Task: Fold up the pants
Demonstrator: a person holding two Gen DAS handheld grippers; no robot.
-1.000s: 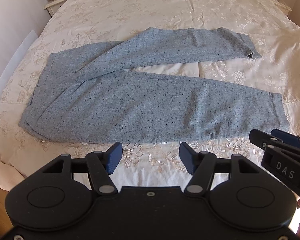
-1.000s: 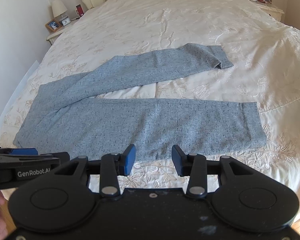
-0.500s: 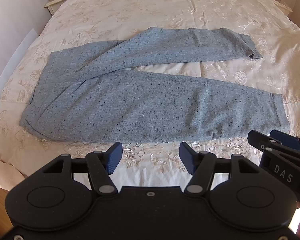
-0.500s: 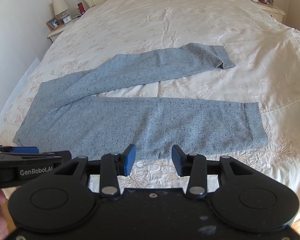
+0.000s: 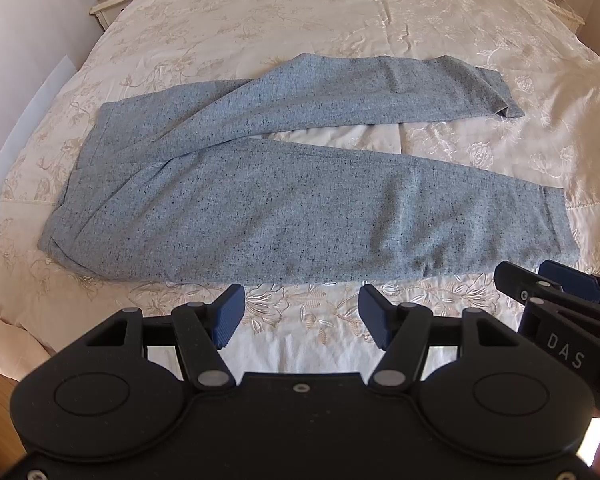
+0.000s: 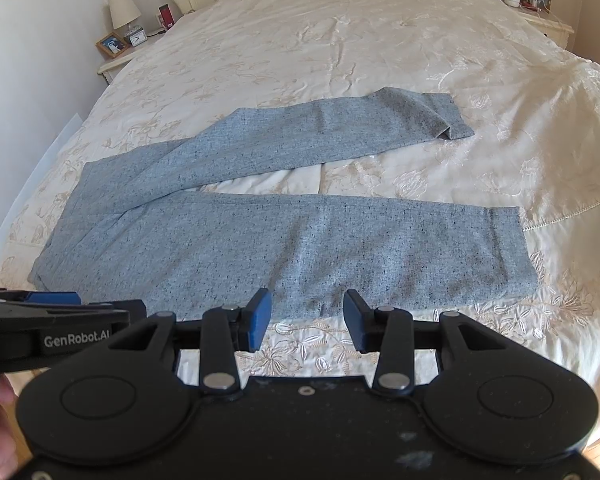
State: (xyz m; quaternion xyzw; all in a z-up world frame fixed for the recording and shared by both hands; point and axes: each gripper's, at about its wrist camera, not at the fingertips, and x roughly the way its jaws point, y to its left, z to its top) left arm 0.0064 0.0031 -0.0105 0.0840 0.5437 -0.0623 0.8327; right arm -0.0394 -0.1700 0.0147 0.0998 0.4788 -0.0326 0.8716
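Across the middle of the left wrist view, the pants [image 5: 300, 216] are seen spread flat on the embroidered bedspread [image 5: 340, 20], waistband toward the left of the frame and both legs running to the right, the far leg angled away so that a wedge of bedspread shows between them. At the bottom centre the left gripper [image 5: 300, 316] is held above bare bedspread just short of the near leg's edge, its blue pads apart and nothing between them; the right gripper [image 5: 560, 292] is glimpsed at the lower right, near the hem. Across the right wrist view the pants [image 6: 284, 240] are shown in the same layout, with the far leg's hem slightly turned over at the upper right. The right gripper [image 6: 304, 316] is held at the near leg's edge, fingers spread and empty, while the left gripper [image 6: 52, 300] is seen edge-on at the lower left. The cloth is judged light, soft and limp, likely to sag and drag on the bedspread, so hold is best taken at the waistband and hem edges.
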